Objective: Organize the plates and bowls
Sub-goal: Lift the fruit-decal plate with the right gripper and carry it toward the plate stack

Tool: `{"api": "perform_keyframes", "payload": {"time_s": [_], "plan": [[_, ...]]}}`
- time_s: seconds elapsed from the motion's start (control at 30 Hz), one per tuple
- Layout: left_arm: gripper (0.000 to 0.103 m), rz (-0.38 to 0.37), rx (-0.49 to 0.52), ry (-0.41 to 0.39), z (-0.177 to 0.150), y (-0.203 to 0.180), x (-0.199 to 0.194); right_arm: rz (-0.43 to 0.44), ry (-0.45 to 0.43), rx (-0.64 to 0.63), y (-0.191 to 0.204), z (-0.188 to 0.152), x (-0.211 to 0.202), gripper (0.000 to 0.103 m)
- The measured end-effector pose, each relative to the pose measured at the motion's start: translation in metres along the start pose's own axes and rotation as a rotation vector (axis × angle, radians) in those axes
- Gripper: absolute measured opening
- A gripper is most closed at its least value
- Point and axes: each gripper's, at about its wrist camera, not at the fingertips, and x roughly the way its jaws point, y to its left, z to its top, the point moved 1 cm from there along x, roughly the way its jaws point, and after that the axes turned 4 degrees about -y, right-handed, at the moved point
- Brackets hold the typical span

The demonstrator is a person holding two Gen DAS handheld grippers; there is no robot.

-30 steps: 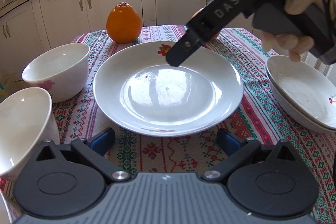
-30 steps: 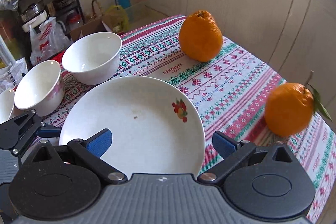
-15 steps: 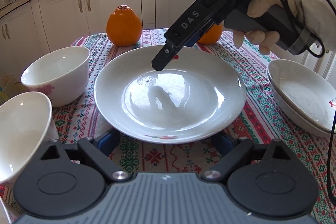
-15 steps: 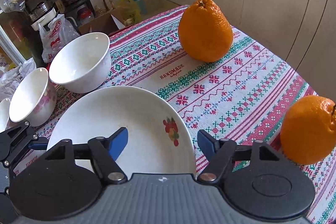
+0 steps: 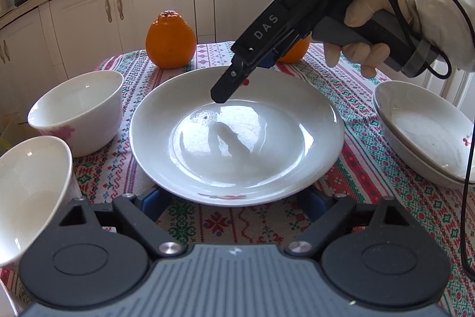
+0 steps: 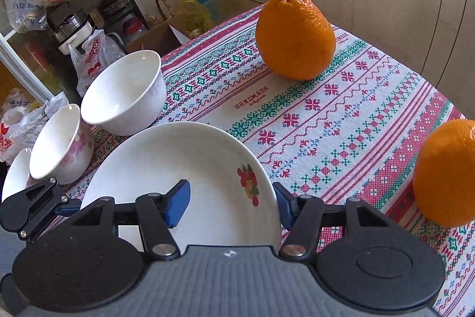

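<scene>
**Plate flanked by both grippers on the patterned tablecloth**

Three white bowls are counted along the left edge of the tablecloth [image 6: 341, 121]: the far bowl [image 6: 124, 92], the flowered bowl [image 6: 59, 144] and a third bowl [image 6: 14, 174], seen only in part. Two stacked dishes [image 5: 427, 132] are seen at the right edge, one large plate [image 5: 237, 135] in the middle, and two oranges: a pear-shaped orange [image 5: 170, 42] at the far edge and a second orange [image 6: 445, 171].

Compared with a second ago, the plate's near rim has been brought over the left gripper's blue pads, and the right gripper's fingers have been drawn closer together.

The left gripper [image 5: 237, 205] is spread wide, its pads partly hidden under the near rim. The right gripper [image 6: 231, 202] is held unclenched, one pad over the plate, the other just outside the rim; contact cannot be told.
</scene>
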Motion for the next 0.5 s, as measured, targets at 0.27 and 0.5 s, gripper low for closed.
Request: {"api": "perform_keyframes", "payload": {"time_s": [0.27, 0.5], "plan": [[0.090, -0.012, 0.047, 0.009, 0.001, -0.001, -0.007, 0.012, -0.008, 0.030, 0.002, -0.009, -0.007, 0.066], [0.090, -0.031, 0.071, 0.005, 0.003, -0.004, -0.021, 0.015, -0.029, 0.040, 0.011, -0.016, -0.025, 0.066]]}}
